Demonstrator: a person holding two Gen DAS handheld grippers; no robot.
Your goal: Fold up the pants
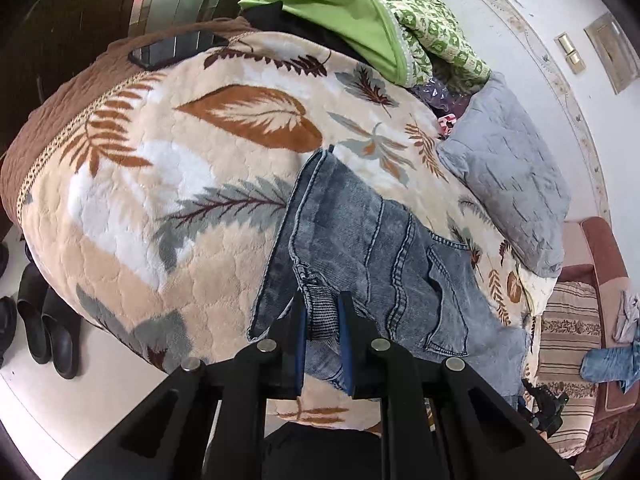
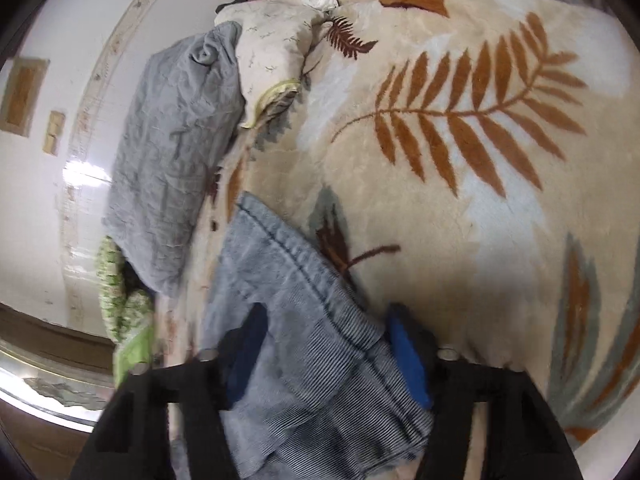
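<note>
Blue-grey denim pants point(image 1: 372, 248) lie on a leaf-patterned blanket point(image 1: 168, 168) on a bed. My left gripper point(image 1: 323, 304) is shut on the pants' ribbed waistband, with the denim pinched between its blue pads. In the right wrist view the pants point(image 2: 296, 320) run between the fingers of my right gripper point(image 2: 328, 320). Its jaws stand wide apart, with a thick bunch of the ribbed waistband between the blue pads point(image 2: 408, 356). The frame is blurred.
A grey quilted pillow point(image 1: 508, 176) lies right of the pants, also seen in the right wrist view point(image 2: 172, 156). Green clothes point(image 1: 360, 24) pile at the far end. A phone point(image 1: 176, 48) lies on the brown bedspread. Black shoes point(image 1: 44, 320) stand on the floor at left.
</note>
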